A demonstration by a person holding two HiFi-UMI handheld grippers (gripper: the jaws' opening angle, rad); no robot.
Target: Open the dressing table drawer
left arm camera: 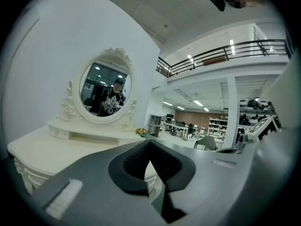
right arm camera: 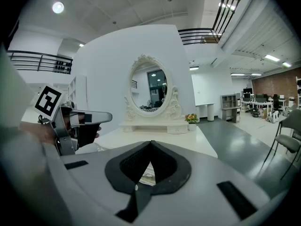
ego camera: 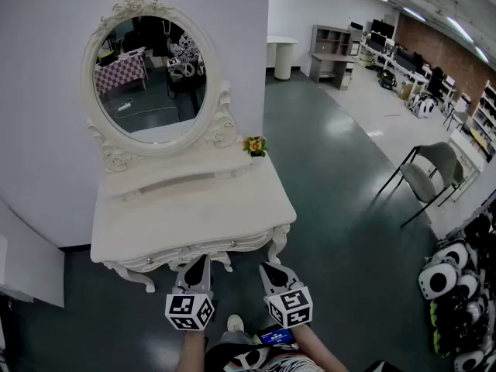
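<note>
Head view: my left gripper (ego camera: 198, 263) and right gripper (ego camera: 270, 270) are both closed and empty. The drawer (ego camera: 175, 253) lies just ahead, running left-right across the bench (ego camera: 155, 215) front; the left gripper sits nearer its middle.

left gripper (ego camera: 200, 259): dark tapering jaws, pale grey moulded shell, black ribbed pads set in a V-notched collar. At its rear, a white marker cube (ego camera: 190, 310) with black square codes. right gripper (ego camera: 268, 267): same build, with its own coded cube (ego camera: 291, 307) and black rectangular strips on the shell. Small blue screen (ego camera: 277, 335) near the right wrist. Black patterned top (ego camera: 256, 360), white print. Light shoe (ego camera: 235, 324).
</note>
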